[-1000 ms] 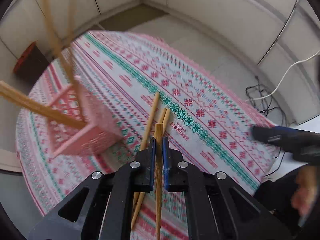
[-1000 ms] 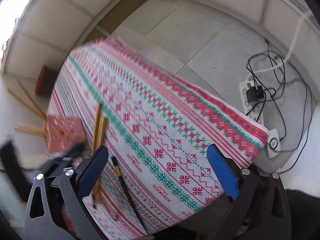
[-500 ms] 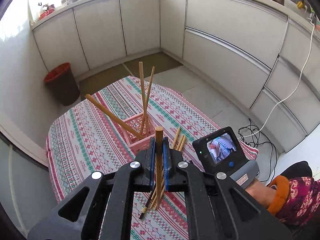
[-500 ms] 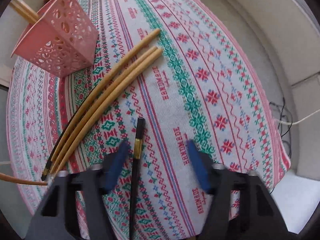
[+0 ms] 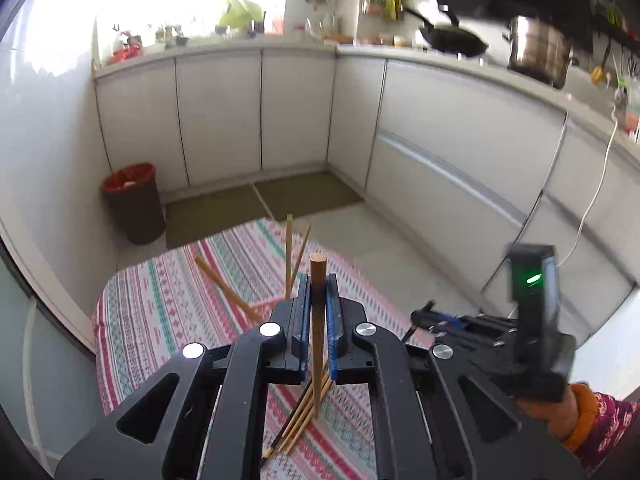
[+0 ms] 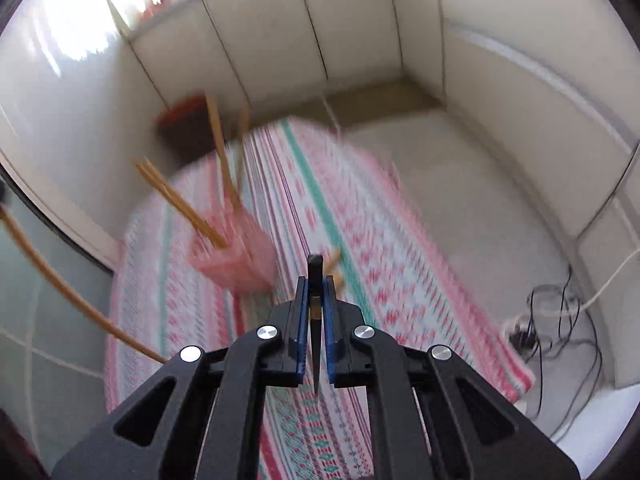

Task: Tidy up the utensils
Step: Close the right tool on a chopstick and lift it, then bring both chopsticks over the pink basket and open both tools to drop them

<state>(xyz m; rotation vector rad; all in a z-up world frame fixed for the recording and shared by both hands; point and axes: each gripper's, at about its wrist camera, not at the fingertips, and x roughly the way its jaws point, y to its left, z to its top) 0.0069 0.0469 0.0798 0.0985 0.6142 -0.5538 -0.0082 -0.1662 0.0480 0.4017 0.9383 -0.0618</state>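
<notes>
Several chopsticks stand in the pink basket (image 6: 236,256) ahead of both grippers, but a few wooden ones (image 5: 300,420) lie on the surface (image 5: 168,320) below. The left hand-held gripper (image 5: 319,312) clamps a wooden chopstick (image 5: 318,320). The right hand-held gripper (image 6: 316,312), wide open a second ago, now pinches a black chopstick (image 6: 315,280).

The left gripper (image 5: 319,292) sits at lower centre of its own view, jaws clamped on a chopstick (image 5: 318,320) that stands upright between the blue pads (image 5: 305,312). The right gripper (image 6: 316,294), lower centre of its view, has its jaws pinched on a dark chopstick (image 6: 315,280). In the left view, at lower right, the right gripper (image 5: 434,317) appears blurred, with an orange cuff (image 5: 580,416) and patterned sleeve (image 5: 612,428) behind it.
</notes>
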